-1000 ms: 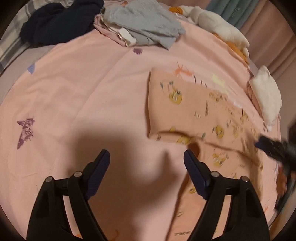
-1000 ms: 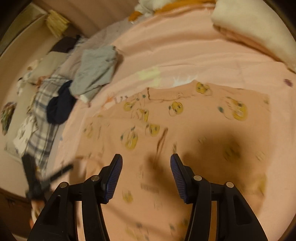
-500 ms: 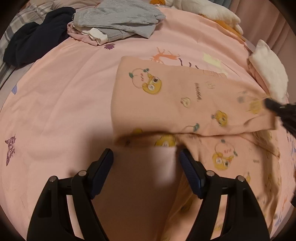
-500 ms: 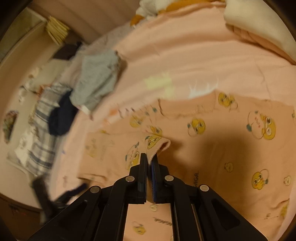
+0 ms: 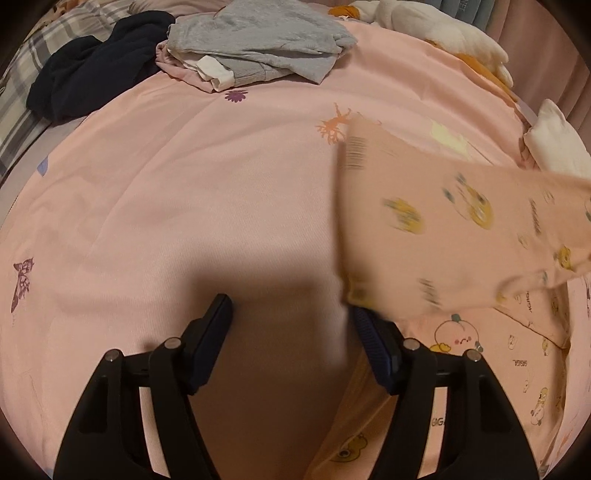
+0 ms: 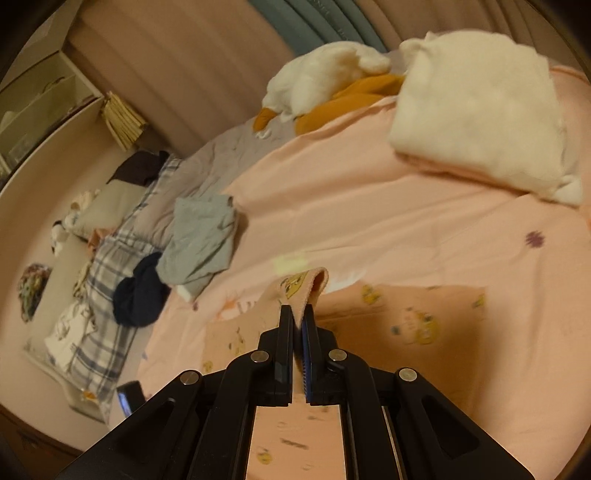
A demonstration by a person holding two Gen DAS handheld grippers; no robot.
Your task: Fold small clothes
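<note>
left wrist view, from left to right: a dark navy garment (image 5: 92, 59) lies bunched at the far left edge of the pink bedspread (image 5: 184, 192), just beside a pile of grey clothes (image 5: 258, 40) that rests on a pale pink piece. nearer the camera the left gripper (image 5: 291, 321) stands over bare bedspread with its jaws apart; they have just been closing a little, and nothing is pressed between them, though the raised cloth hangs in front of the right-hand finger's tip. right of that, the peach printed garment (image 5: 443, 229), covered in small yellow cartoon figures, is partly lifted, a blurred flap raised across the right side above the part lying flat on the bed. a white plush toy (image 5: 443, 33) and a folded white cloth (image 5: 557, 147) sit at the far right. right wrist view: a plaid blanket (image 6: 107, 295) at left, the navy and grey clothes beside it, then the right gripper (image 6: 297, 317) clamped tight on an edge of the peach garment, which curls over its tips; the folded white cloth lies far right.
</note>
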